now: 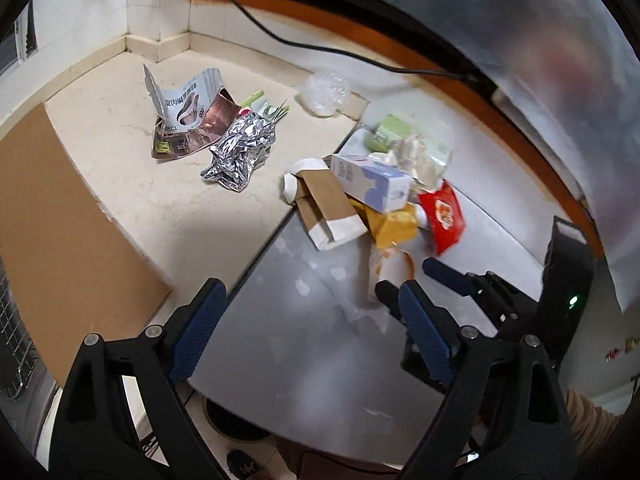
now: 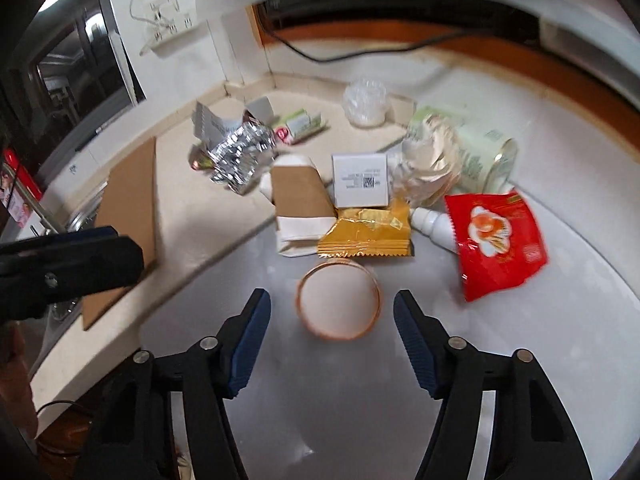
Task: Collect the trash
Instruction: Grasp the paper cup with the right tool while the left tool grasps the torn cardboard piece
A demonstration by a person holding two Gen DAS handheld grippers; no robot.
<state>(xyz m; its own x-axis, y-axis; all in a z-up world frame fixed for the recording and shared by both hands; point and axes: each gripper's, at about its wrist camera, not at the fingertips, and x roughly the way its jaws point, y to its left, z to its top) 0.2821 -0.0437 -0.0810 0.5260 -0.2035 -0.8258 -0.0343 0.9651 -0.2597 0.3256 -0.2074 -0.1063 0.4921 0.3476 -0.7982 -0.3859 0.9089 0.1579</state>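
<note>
Right gripper (image 2: pixel 332 320) wide open, nothing held; clear plastic cup w/ copper-coloured rim (image 2: pixel 339 303) sits between its fingers, frame centre, untouched. Left gripper (image 1: pixel 312 312) also wide open, empty, lower centre of its view. Trash pile just above cup: yellow foil wrapper (image 2: pixel 366 236), brown paper bag (image 2: pixel 300 200), red snack packet (image 2: pixel 494 240), white box (image 2: pixel 360 180). Crumpled silver foil bag (image 1: pixel 240 152) upper left, apart.

Left tongs (image 1: pixel 310 314) and right tongs (image 2: pixel 332 322) are showing black frames. Ribbed blue pads (image 2: pixel 250 346) and silver pivot screws (image 2: pixel 208 343) are lining each finger.
</note>
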